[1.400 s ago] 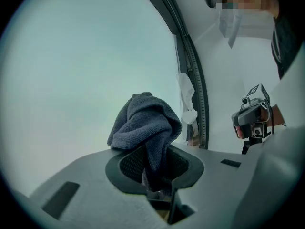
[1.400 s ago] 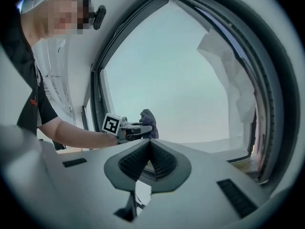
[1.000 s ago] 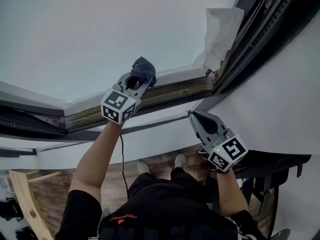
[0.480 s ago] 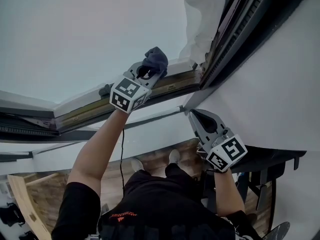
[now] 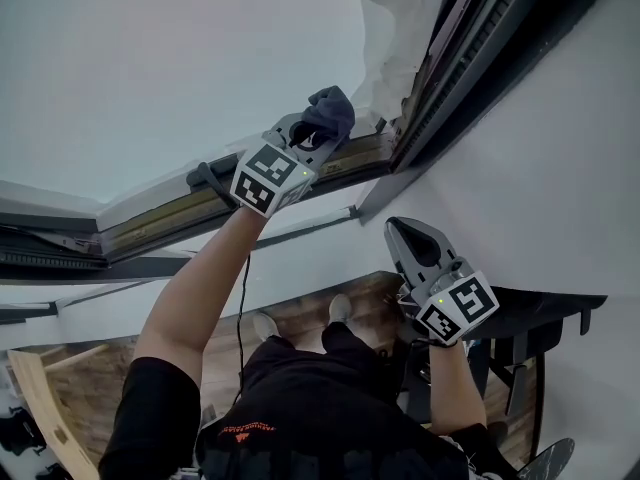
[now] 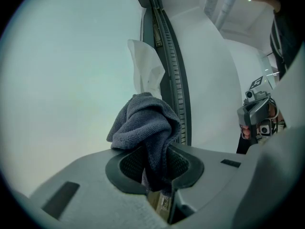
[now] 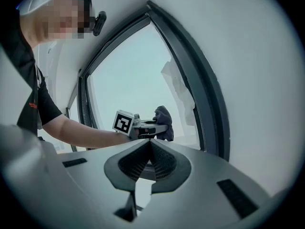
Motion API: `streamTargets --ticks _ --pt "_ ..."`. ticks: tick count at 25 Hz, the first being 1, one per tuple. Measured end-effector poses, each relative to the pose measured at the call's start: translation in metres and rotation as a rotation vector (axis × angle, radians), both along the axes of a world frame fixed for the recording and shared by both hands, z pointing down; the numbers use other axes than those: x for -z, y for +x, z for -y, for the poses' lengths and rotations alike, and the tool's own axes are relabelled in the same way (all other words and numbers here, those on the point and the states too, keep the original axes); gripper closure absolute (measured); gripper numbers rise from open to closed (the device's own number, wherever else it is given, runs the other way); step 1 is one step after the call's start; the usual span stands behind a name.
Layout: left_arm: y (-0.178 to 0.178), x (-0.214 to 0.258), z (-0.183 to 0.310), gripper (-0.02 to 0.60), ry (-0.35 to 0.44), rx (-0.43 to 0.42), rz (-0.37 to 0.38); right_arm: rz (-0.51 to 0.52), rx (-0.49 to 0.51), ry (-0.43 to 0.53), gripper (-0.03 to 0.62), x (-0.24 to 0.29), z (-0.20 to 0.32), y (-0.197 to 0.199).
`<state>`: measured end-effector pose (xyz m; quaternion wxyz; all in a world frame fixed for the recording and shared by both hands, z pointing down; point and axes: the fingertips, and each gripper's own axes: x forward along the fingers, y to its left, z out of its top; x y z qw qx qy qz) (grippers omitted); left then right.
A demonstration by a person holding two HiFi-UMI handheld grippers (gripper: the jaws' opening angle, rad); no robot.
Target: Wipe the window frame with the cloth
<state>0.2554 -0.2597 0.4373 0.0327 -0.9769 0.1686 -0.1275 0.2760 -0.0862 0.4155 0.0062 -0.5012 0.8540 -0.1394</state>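
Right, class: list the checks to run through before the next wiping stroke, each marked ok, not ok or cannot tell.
1. Dark grey terry cloth clamped in left claw: ok.
2. Cloth pressed on the window frame's lower rail: cannot tell.
3. Right claw shut, empty, clear of the frame: ok.
4. Path into the corner free: not ok, a white crumpled sheet hangs there.
5. Rail clean: cannot tell.

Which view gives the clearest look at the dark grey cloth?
The left gripper view: the dark grey terry cloth fills the centre, weave visible, pinched between the jaws. The head view shows a small bunch by the dark window frame; the right gripper view shows it small and distant.
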Motion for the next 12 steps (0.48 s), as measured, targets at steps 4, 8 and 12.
streamTargets --ticks 4,8,12 --pt "-0.007 0.002 -0.004 0.491 -0.006 0.002 -0.024 -0.007 0.009 -0.006 0.591 -0.002 0.0 -0.008" --pt "-0.031 0.006 -0.007 0.491 -0.01 0.01 -0.059 -0.016 0.037 -0.006 0.591 -0.001 0.003 -0.026" --pt "-0.071 0.013 -0.009 0.491 -0.019 0.044 -0.095 -0.035 0.072 0.001 0.591 0.003 0.01 -0.05"
